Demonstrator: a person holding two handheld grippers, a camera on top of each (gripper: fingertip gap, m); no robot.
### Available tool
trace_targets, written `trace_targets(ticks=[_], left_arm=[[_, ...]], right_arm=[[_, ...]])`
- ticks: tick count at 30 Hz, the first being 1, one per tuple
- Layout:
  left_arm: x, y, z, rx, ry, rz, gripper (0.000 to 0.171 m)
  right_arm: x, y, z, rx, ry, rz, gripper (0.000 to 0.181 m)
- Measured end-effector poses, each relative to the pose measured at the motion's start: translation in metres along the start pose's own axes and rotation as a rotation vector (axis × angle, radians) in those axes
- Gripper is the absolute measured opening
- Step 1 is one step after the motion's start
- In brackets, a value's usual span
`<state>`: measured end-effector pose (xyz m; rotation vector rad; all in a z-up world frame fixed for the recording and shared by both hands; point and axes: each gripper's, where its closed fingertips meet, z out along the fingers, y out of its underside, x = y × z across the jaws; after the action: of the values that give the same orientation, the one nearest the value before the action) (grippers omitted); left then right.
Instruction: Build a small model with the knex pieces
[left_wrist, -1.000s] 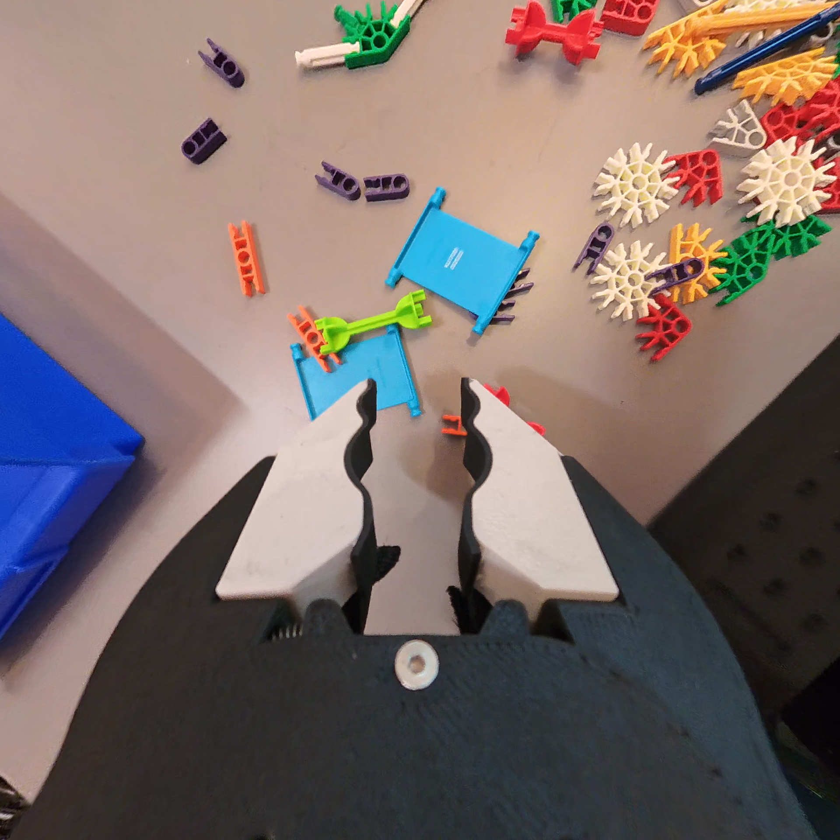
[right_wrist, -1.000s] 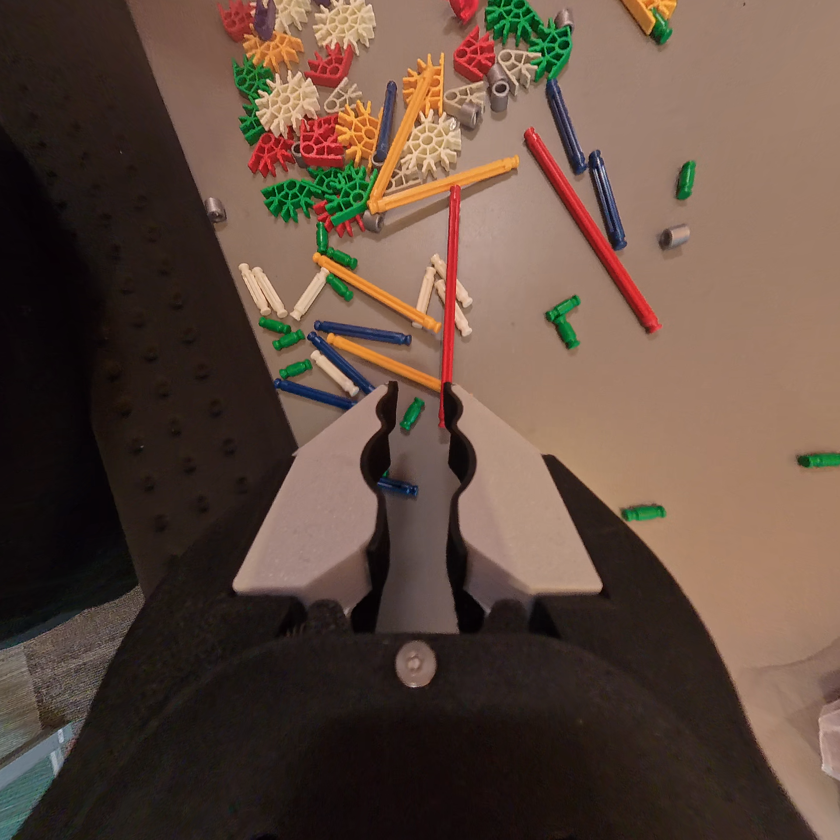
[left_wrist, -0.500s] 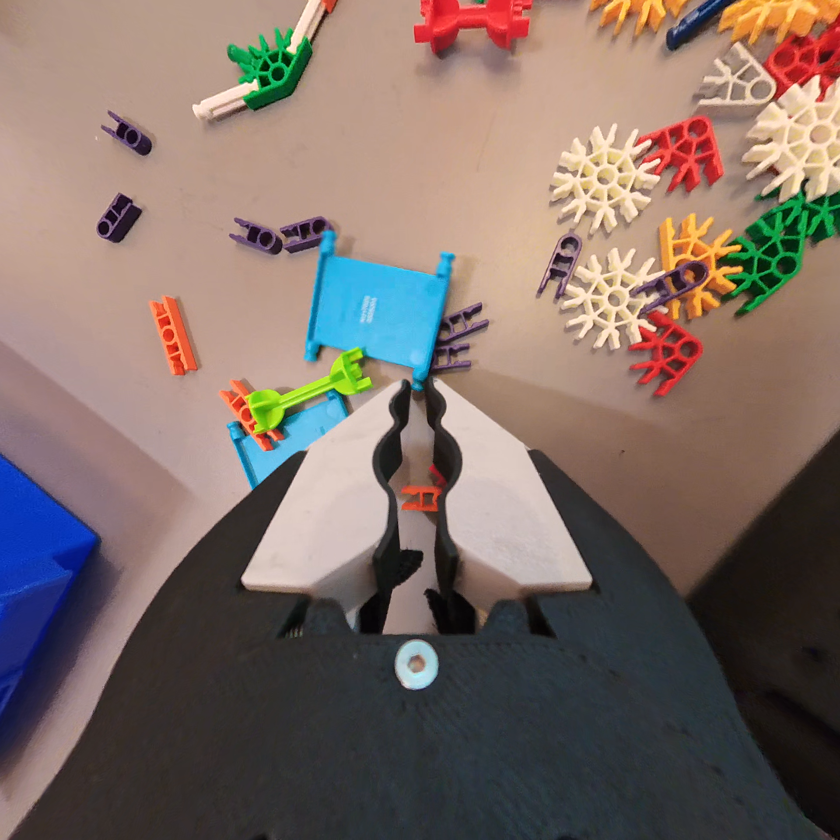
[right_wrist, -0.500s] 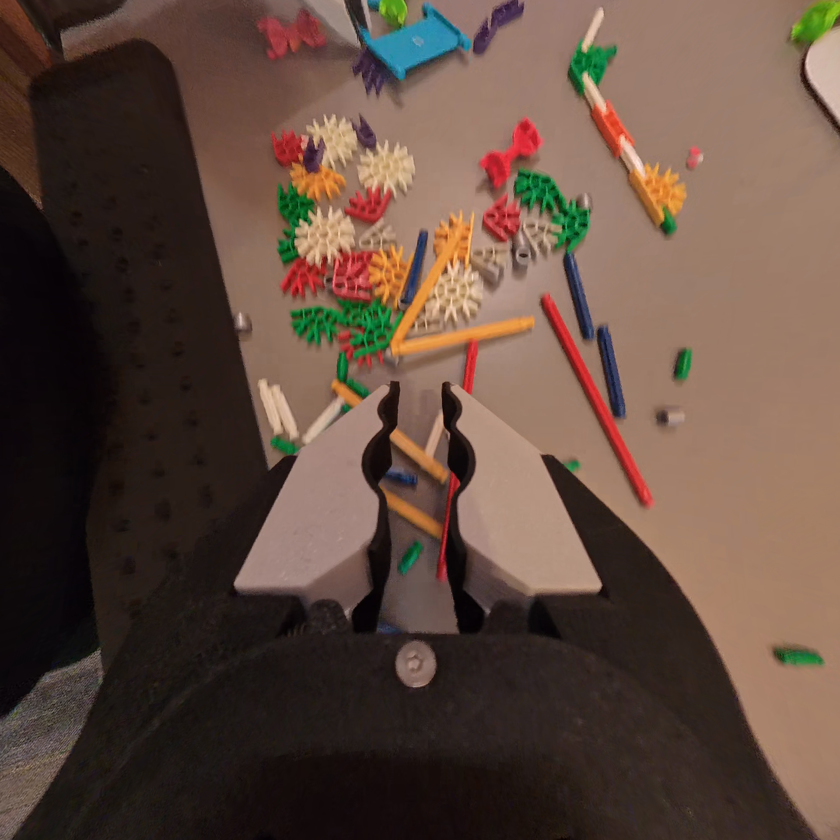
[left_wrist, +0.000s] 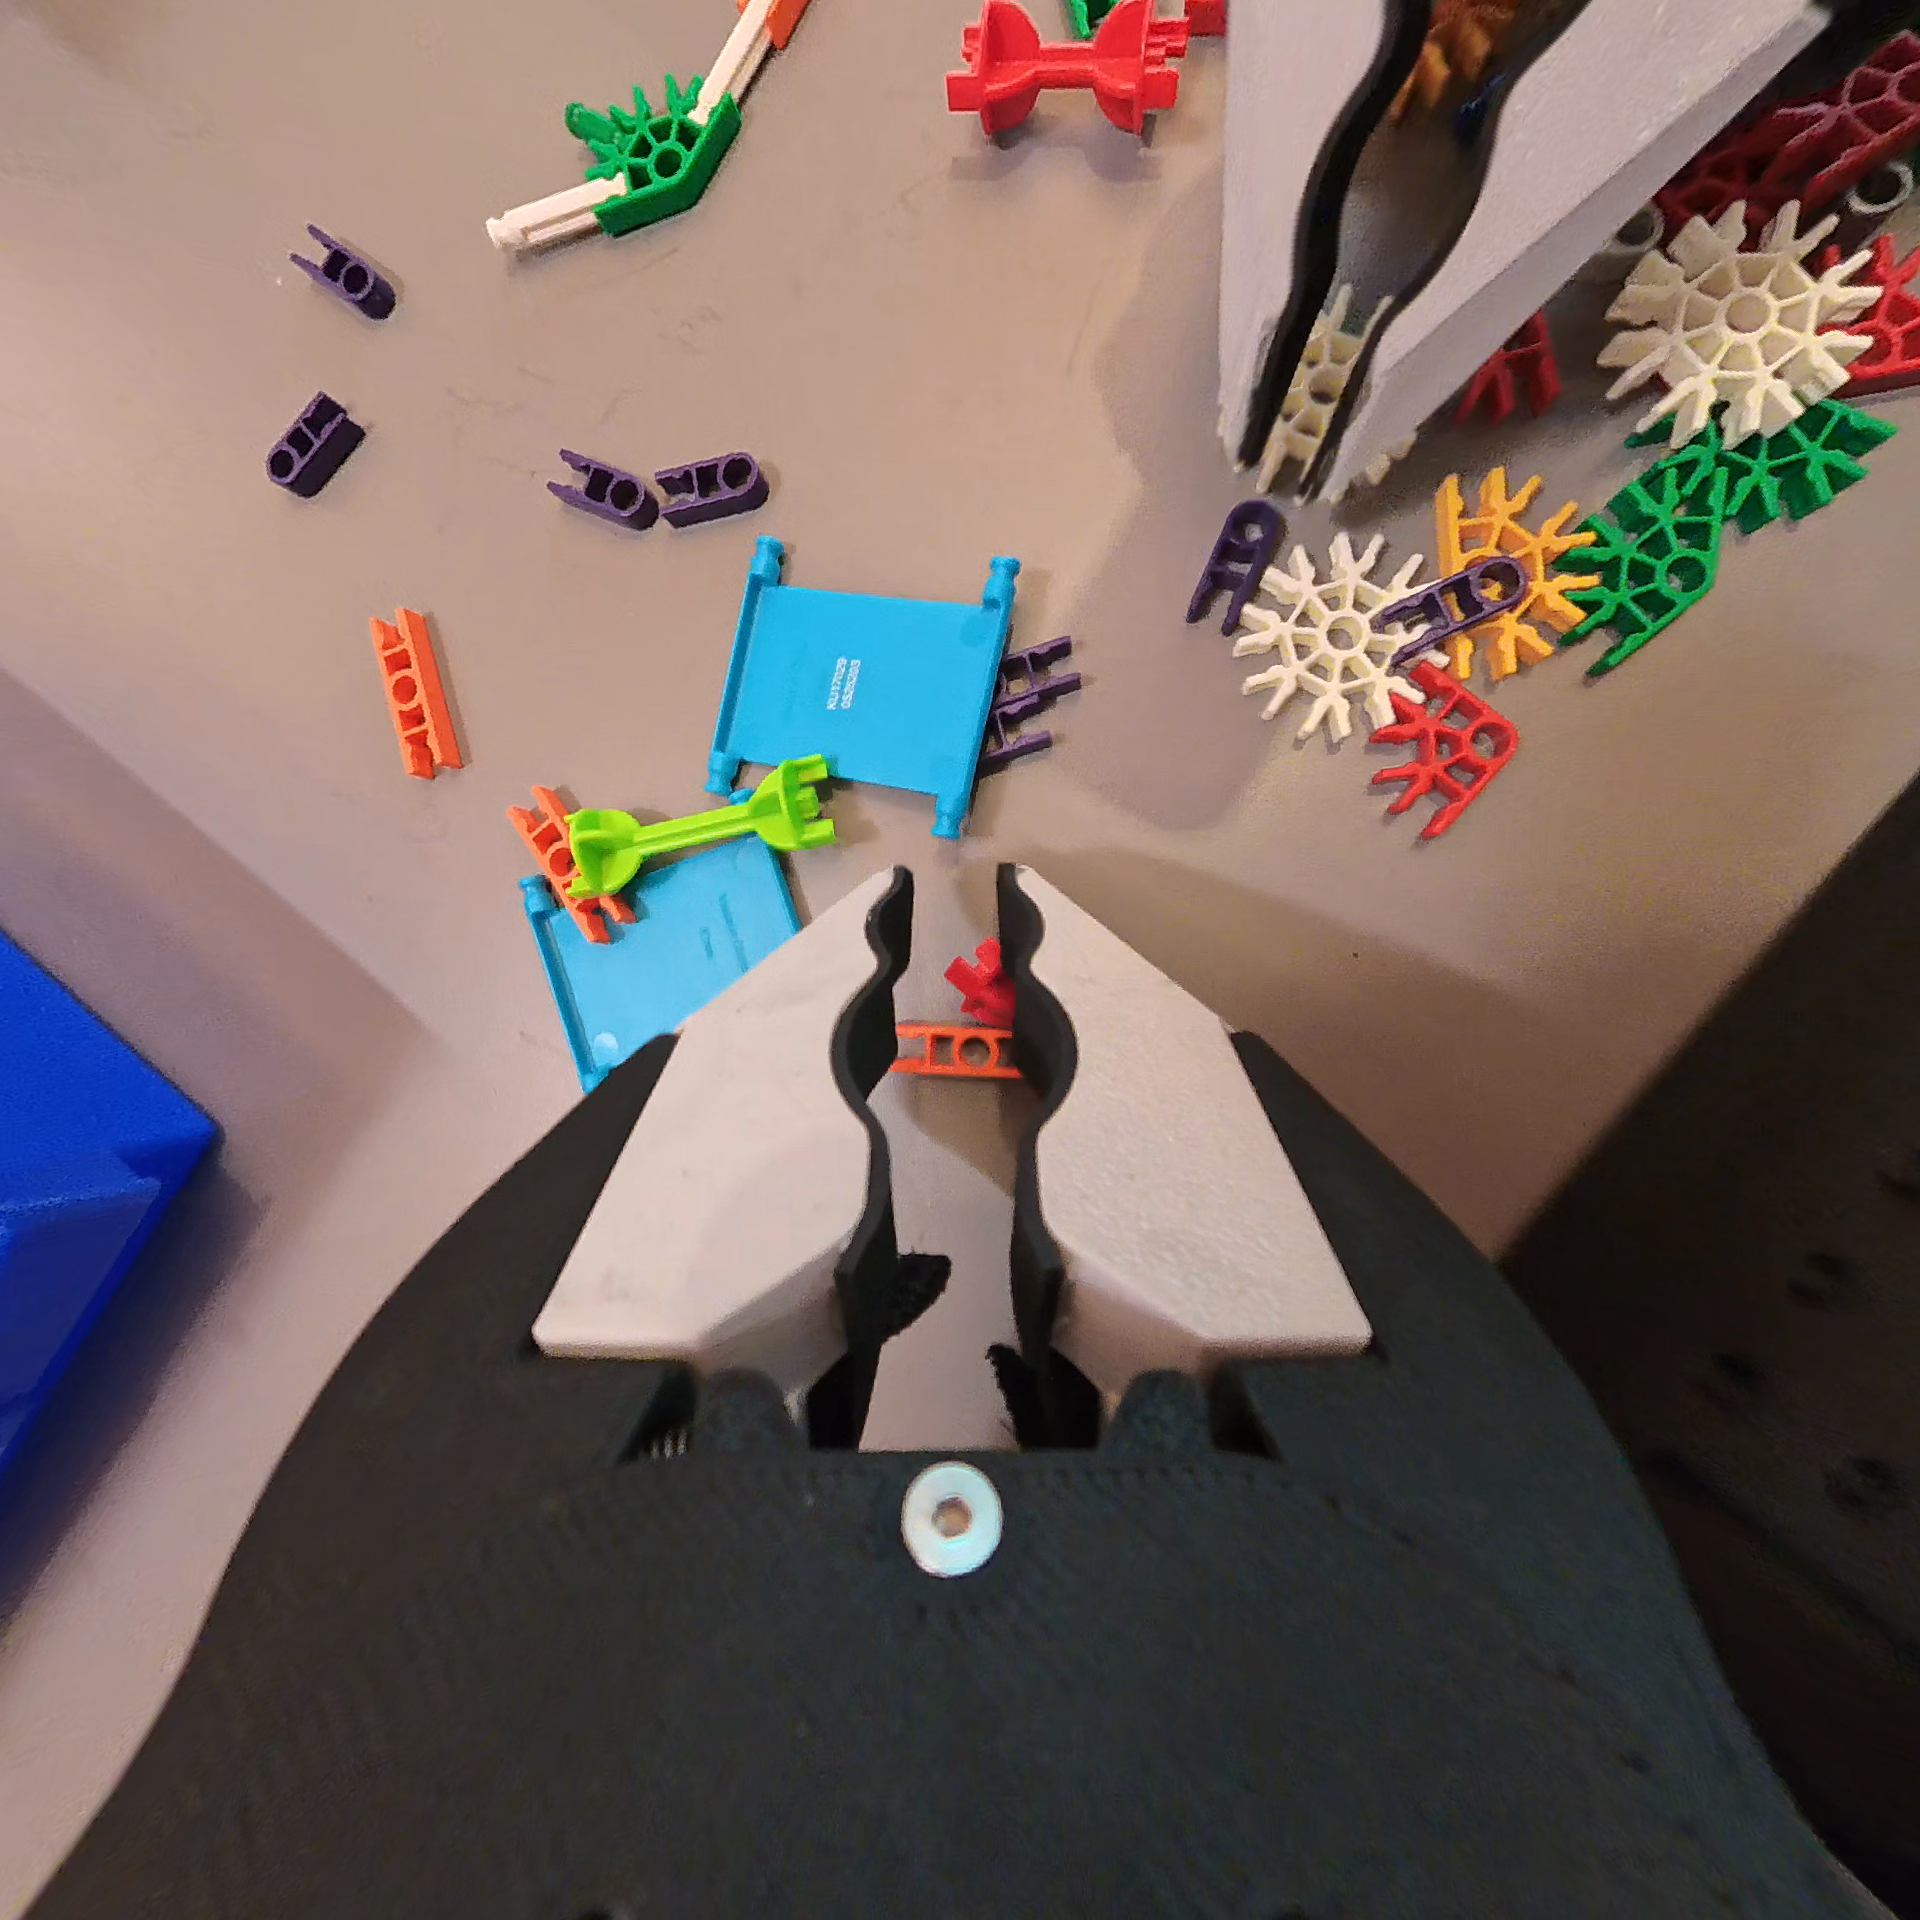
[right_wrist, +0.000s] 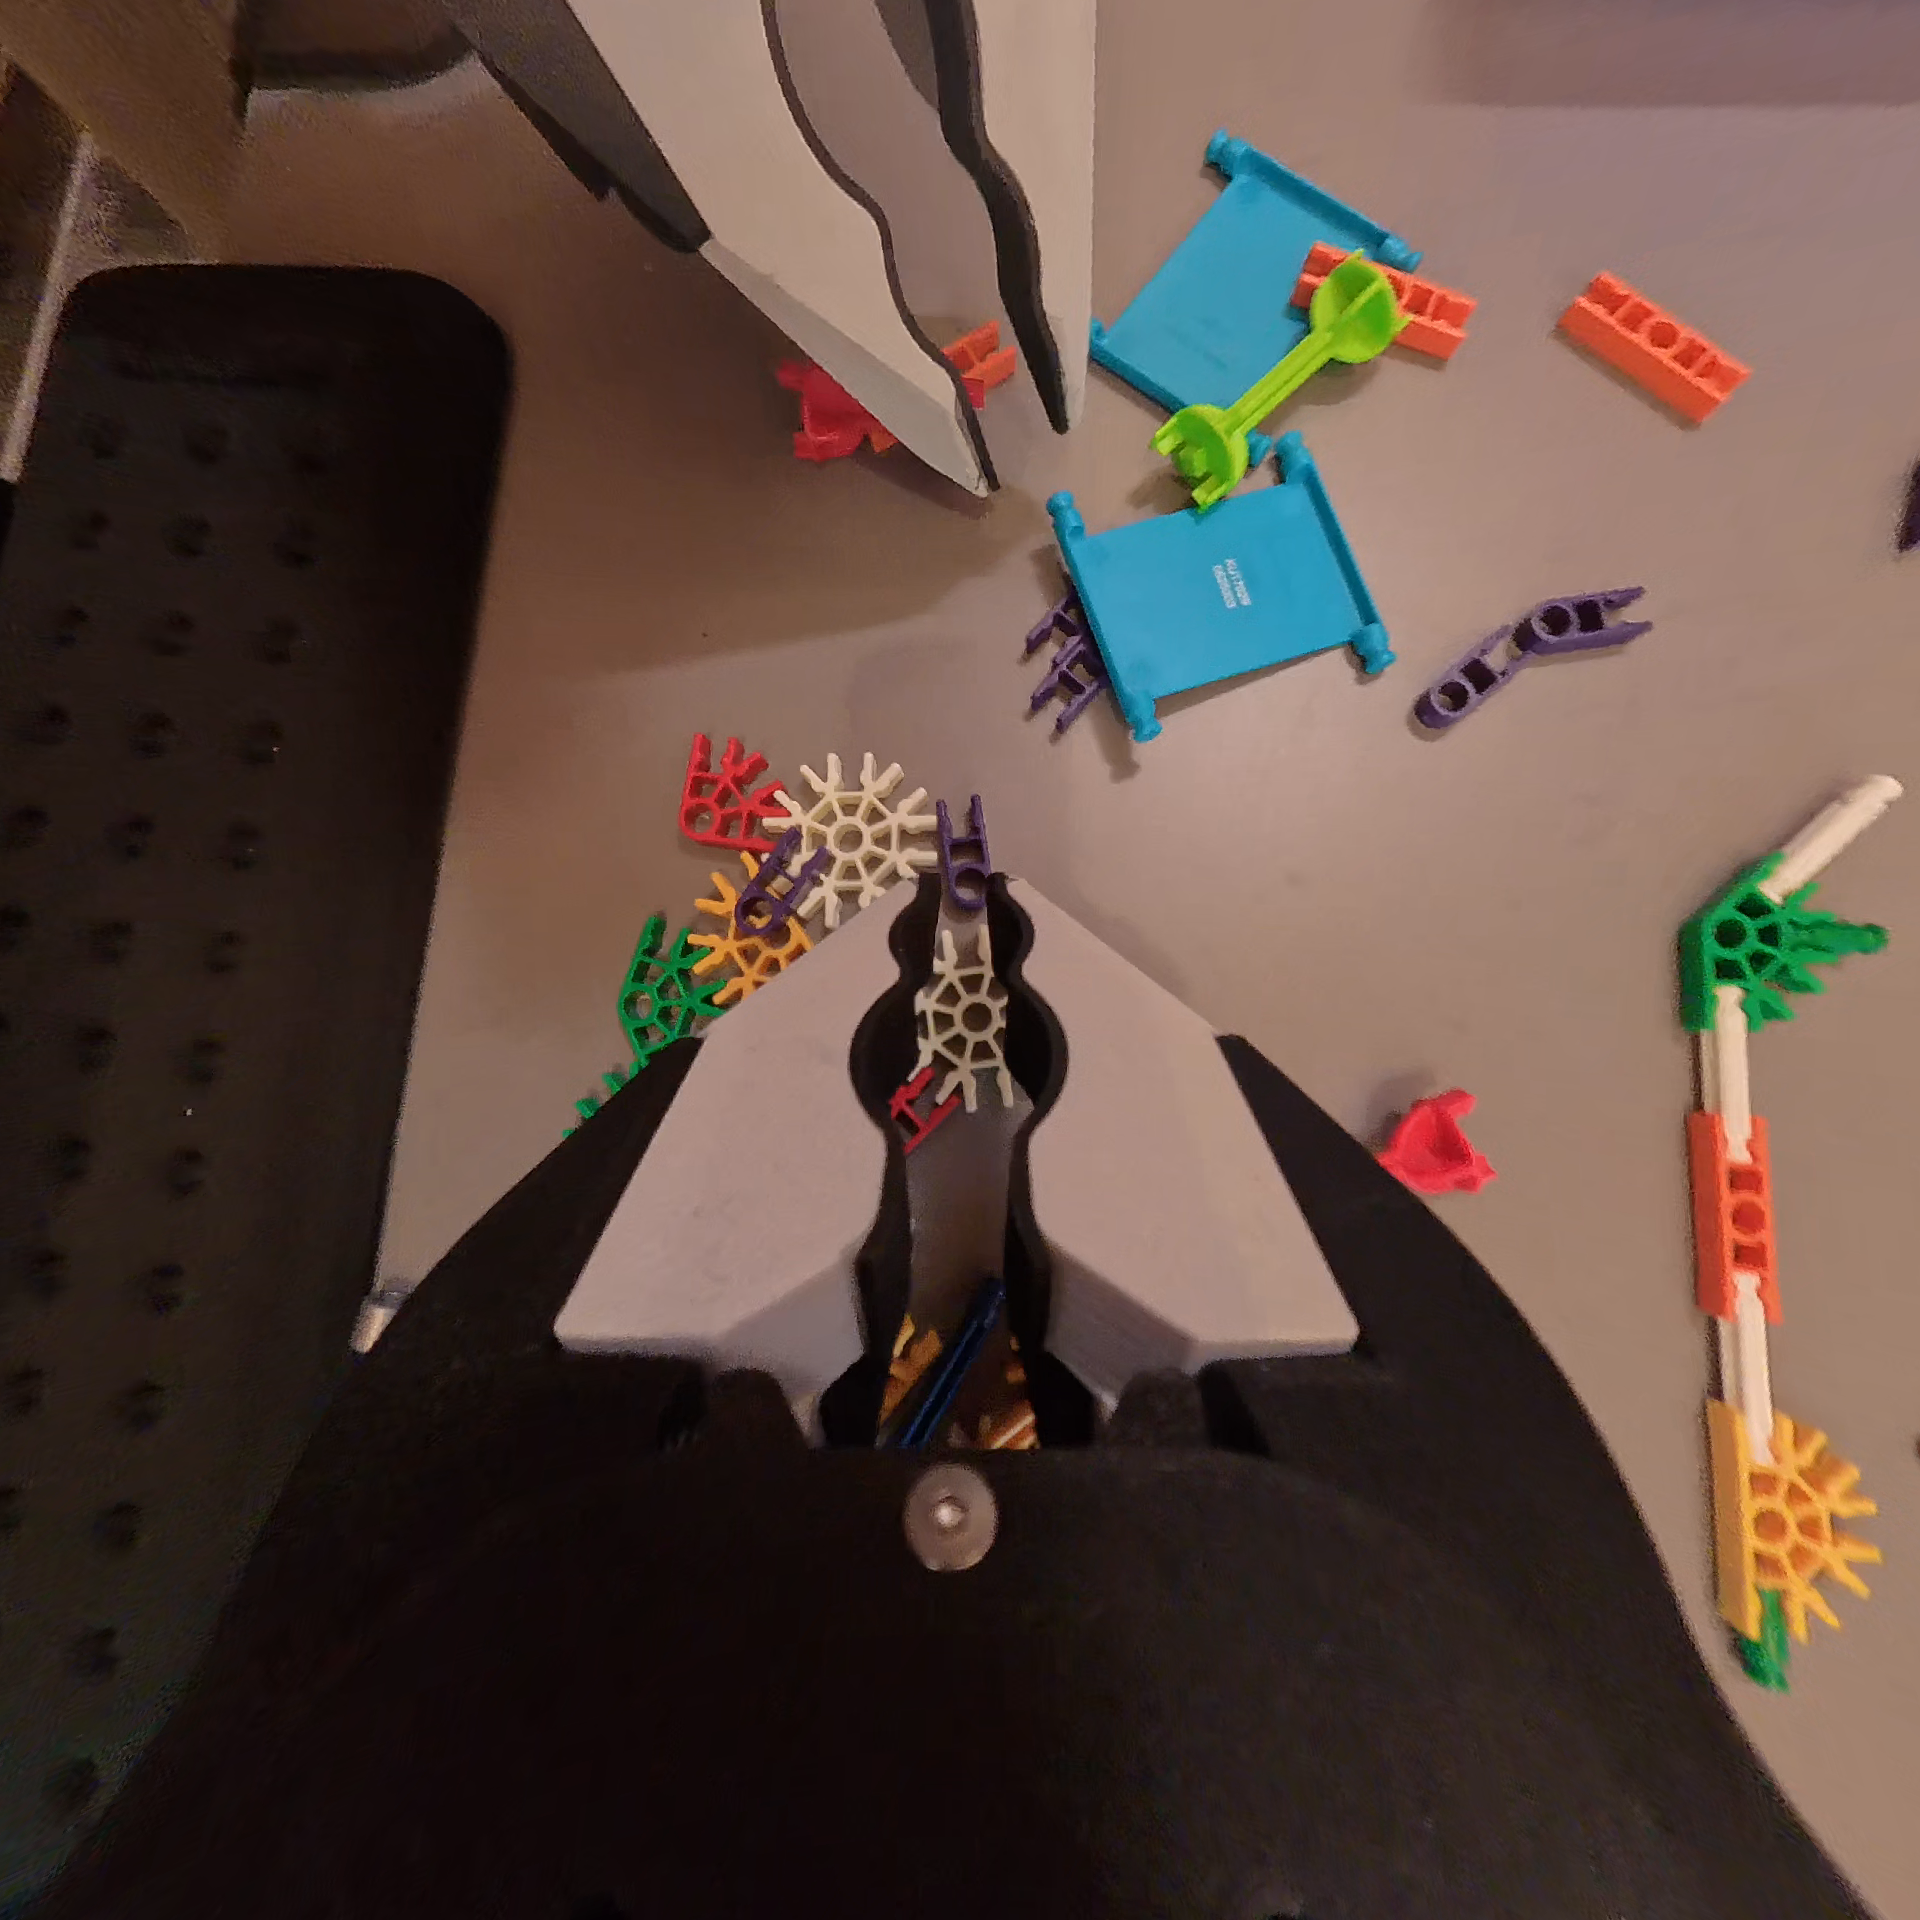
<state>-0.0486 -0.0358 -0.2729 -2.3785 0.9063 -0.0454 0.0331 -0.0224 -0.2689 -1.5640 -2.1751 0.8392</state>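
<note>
Two blue panels (left_wrist: 862, 691) lie on the grey tabletop (left_wrist: 935, 343) in the left wrist view, a lime rod (left_wrist: 696, 826) lying across them. The left gripper (left_wrist: 954, 883) points down at the tabletop, jaws parted and holding nothing; an orange connector (left_wrist: 951, 1049) and a red piece (left_wrist: 982, 977) lie on the surface in the gap, the red one half hidden. Top right, the right gripper (left_wrist: 1304, 473) comes in steeply, its jaws closed on a white snowflake connector (left_wrist: 1311, 400), mostly covered. A blue bin (left_wrist: 73, 1195) is cut off at the left edge.

In the right wrist view the right gripper's (right_wrist: 961, 883) jaws pinch that white snowflake connector (right_wrist: 964, 1023) edge-on, just over the tabletop. A purple clip (right_wrist: 964, 857) shows at the tips; whether it touches them I can't tell. One second white snowflake (right_wrist: 854, 840) lies beyond. The left gripper (right_wrist: 1023, 457) reaches in from the top.
</note>
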Motion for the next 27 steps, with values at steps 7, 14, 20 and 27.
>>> trace_targets(ticks=[7, 14, 20, 27], left_arm=[[-0.002, 0.000, -0.005, 0.035, 0.011, -0.021, 0.016], [-0.007, -0.016, -0.009, 0.073, 0.026, -0.008, 0.017], [-0.014, -0.045, -0.007, 0.124, 0.038, 0.017, 0.018], [-0.014, -0.095, 0.008, 0.194, 0.062, 0.055, 0.018]], right_arm=[[0.002, 0.006, 0.017, -0.073, -0.041, -0.027, 0.007], [0.002, 0.005, 0.011, -0.047, -0.033, -0.004, 0.006], [0.012, 0.007, -0.037, 0.052, 0.027, 0.051, 0.007], [0.052, 0.051, -0.110, 0.069, 0.186, 0.136, 0.007]])
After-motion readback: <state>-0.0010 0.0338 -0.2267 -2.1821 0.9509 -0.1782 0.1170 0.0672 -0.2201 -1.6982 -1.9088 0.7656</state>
